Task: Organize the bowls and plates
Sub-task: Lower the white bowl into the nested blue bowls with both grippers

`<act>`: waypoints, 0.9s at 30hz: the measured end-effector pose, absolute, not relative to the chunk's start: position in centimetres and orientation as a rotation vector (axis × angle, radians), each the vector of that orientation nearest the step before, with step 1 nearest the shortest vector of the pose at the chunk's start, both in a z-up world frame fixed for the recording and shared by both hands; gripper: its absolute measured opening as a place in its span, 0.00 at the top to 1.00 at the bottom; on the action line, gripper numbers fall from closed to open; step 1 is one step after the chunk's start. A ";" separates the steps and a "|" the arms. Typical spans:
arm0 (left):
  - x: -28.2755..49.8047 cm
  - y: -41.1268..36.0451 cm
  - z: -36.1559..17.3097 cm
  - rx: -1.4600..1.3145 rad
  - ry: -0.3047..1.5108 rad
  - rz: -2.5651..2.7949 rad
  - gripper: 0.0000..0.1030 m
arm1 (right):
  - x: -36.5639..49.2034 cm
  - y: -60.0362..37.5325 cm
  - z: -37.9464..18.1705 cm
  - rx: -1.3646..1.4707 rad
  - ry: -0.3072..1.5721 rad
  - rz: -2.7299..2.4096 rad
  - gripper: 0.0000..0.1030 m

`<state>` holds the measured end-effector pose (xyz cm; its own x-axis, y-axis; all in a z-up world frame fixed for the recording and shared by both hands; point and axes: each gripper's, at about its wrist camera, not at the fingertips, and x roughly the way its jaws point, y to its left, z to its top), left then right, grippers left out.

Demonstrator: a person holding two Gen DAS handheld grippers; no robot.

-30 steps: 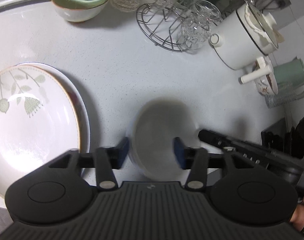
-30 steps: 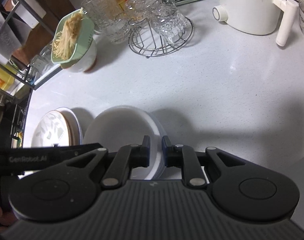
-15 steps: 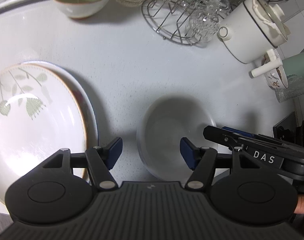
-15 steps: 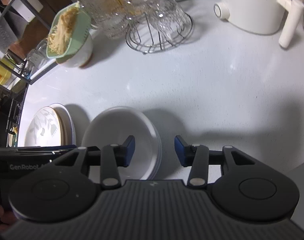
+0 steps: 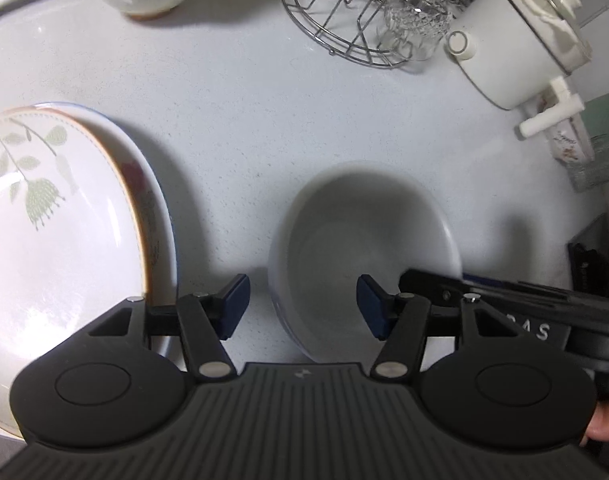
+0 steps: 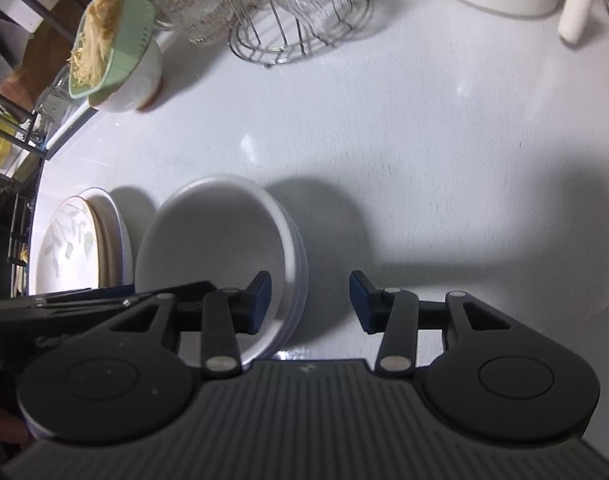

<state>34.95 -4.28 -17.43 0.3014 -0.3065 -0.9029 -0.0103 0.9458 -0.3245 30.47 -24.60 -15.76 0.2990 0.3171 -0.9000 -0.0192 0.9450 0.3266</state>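
Observation:
A stack of white bowls (image 5: 368,236) sits on the white counter (image 5: 232,112); it also shows in the right wrist view (image 6: 220,248). To its left lies a stack of plates, the top one with a green leaf pattern (image 5: 36,232), also in the right wrist view (image 6: 72,240). My left gripper (image 5: 302,306) is open and empty, its jaws straddling the bowls' left rim just above it. My right gripper (image 6: 310,302) is open and empty over the bowls' right rim.
At the back stand a white bowl holding a green strainer of noodles (image 6: 112,60), a wire rack with glasses (image 5: 368,20), a white pot with a handle (image 5: 520,44) and a green kettle (image 5: 604,136). A black shelf rack (image 6: 8,80) is at far left.
Both grippers let go of the white bowl: the right one opened from shut on its rim, the left one widened. The bowl now rests on the stack and both grippers have drawn back slightly.

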 end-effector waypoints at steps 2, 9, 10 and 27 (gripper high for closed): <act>35.0 -4.4 -17.6 -0.306 1.257 -0.208 0.42 | 30.3 -24.5 -16.1 0.282 1.262 0.235 0.67; 34.8 -4.8 -17.6 -0.306 1.261 -0.200 0.57 | 30.4 -23.8 -16.5 0.285 1.261 0.259 0.83; 34.7 -4.8 -17.7 -0.316 1.264 -0.202 0.59 | 30.5 -23.8 -16.5 0.289 1.263 0.257 0.83; 34.7 -3.8 -16.1 -0.423 1.260 -0.225 0.59 | 30.6 -25.0 -16.0 0.389 1.297 0.207 0.82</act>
